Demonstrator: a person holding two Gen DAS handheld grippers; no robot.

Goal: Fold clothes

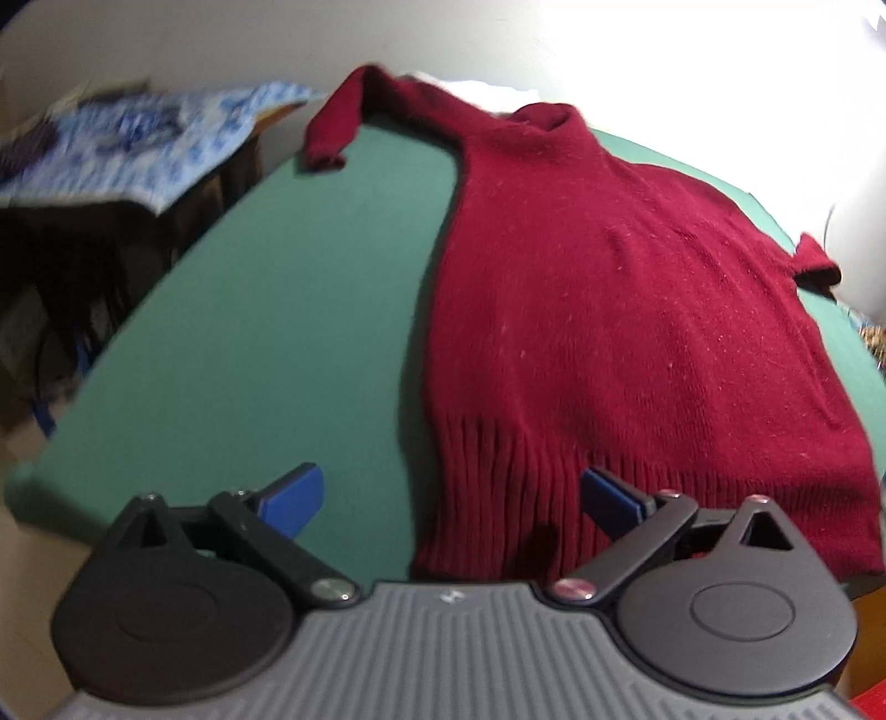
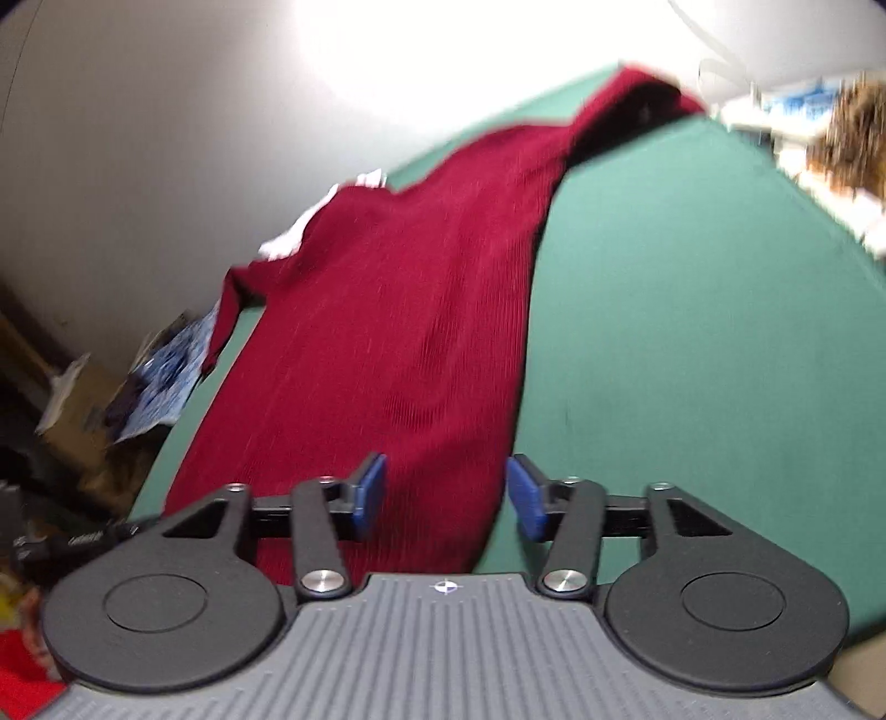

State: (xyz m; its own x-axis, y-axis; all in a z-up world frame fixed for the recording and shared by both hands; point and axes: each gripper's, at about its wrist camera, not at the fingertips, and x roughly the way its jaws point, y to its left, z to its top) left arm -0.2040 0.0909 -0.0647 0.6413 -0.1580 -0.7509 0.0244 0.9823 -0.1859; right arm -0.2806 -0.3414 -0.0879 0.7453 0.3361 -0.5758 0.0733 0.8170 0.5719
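One sleeve cuff (image 1: pixel 324 147), left view only

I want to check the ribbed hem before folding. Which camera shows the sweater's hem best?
The left wrist view. The hem of the sweater spreads wide there, ribs clear, just beyond the open left gripper. In the right wrist view the hem is blurred and partly hidden behind the open right gripper.

Pale wall (image 1: pixel 166 50) — glare — green table (image 1: pixel 249 332)
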